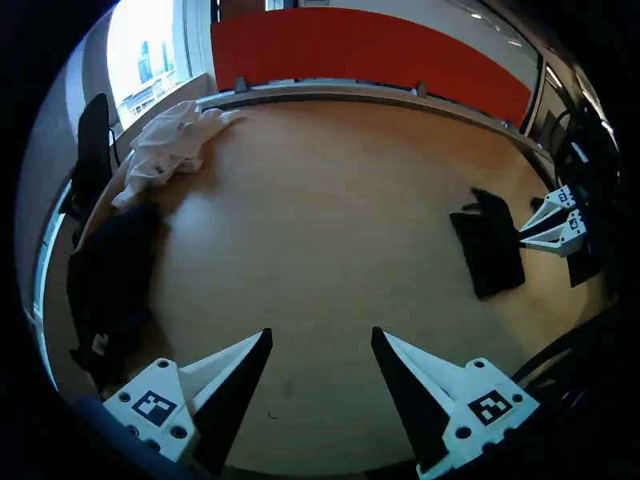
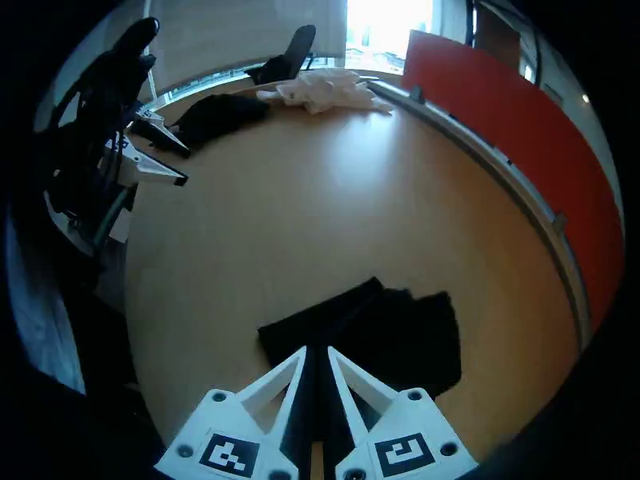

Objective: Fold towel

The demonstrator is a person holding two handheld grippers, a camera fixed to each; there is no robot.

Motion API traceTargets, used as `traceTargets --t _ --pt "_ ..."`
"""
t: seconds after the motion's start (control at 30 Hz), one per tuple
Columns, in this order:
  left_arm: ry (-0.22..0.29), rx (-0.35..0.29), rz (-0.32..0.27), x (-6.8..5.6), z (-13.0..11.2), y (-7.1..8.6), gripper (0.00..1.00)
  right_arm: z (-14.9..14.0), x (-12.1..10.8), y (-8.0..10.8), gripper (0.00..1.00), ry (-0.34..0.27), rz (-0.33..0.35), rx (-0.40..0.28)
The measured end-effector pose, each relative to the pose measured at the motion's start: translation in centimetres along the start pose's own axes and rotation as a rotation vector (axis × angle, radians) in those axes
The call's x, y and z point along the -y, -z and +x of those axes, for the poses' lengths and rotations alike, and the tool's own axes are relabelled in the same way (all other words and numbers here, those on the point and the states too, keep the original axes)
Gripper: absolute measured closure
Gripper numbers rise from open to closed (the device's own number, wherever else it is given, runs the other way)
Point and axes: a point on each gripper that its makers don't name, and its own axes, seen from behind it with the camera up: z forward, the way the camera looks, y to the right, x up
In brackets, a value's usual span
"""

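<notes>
A black towel [image 2: 384,328] lies folded on the wooden table [image 2: 320,200]; the left gripper view has the towel [image 1: 488,252] at the right. My right gripper [image 2: 318,352] has its fingers nearly together, pinching the towel's near edge. From the left gripper view, the right gripper [image 1: 522,237] touches the towel's right side. My left gripper [image 1: 320,340] stands open over bare table with nothing between its fingers. In the right gripper view, the left gripper [image 2: 182,164] shows at the far left, held by a dark-sleeved arm.
A white cloth pile [image 1: 172,144] lies at the table's far corner, with a dark cloth heap [image 1: 112,272] beside it. A red partition [image 1: 360,52] runs along the table's back edge. A black chair [image 2: 284,56] stands by the window.
</notes>
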Motion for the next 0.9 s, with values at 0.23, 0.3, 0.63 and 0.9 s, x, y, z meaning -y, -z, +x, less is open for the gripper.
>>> traceTargets --t 0.23,0.3,0.63,0.9 --pt "0.016 0.003 0.011 0.74 -0.63 0.36 0.08 -0.39 0.17 -0.56 0.95 -0.019 0.006 0.012" --pt "0.018 0.004 0.011 0.84 -0.71 0.35 0.08 -0.30 0.23 -0.47 0.95 -0.019 0.006 0.011" --pt "0.010 0.000 0.010 0.70 -0.60 0.31 0.08 -0.25 0.71 -0.31 0.95 -0.015 0.007 0.011" --pt "0.011 0.003 0.012 0.80 -0.76 0.36 0.08 -0.48 0.83 -0.33 0.95 -0.031 0.010 0.007"
